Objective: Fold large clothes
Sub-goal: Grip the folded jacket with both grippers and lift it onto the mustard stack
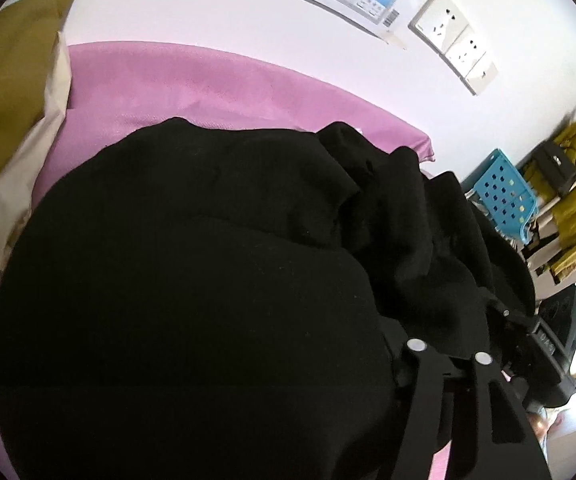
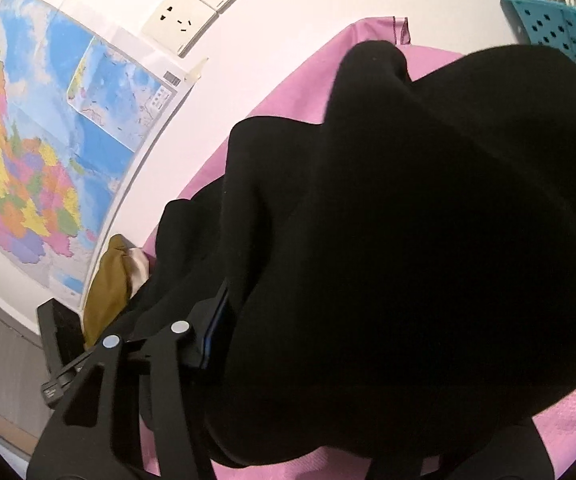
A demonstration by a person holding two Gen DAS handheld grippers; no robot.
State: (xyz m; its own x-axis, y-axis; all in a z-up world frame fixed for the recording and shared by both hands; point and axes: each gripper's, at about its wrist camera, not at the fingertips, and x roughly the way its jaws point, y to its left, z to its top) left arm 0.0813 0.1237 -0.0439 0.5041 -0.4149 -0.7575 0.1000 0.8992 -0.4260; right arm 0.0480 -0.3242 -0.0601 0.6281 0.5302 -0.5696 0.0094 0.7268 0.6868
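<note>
L gripper [image 1: 440, 340] low, prob. pinching black garment [image 1: 191, 280]

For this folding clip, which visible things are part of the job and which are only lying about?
Job: black garment, pink sheet under it, left gripper, right gripper.
Lying about: olive cloth, cream cloth, blue perforated basket, wall map, wall sockets.

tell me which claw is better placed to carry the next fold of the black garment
Hedged: the right claw. Its view shows black garment fabric bunched at its fingers, with open pink sheet ahead. The left claw sits at the heaped edge, grip unclear.
</note>
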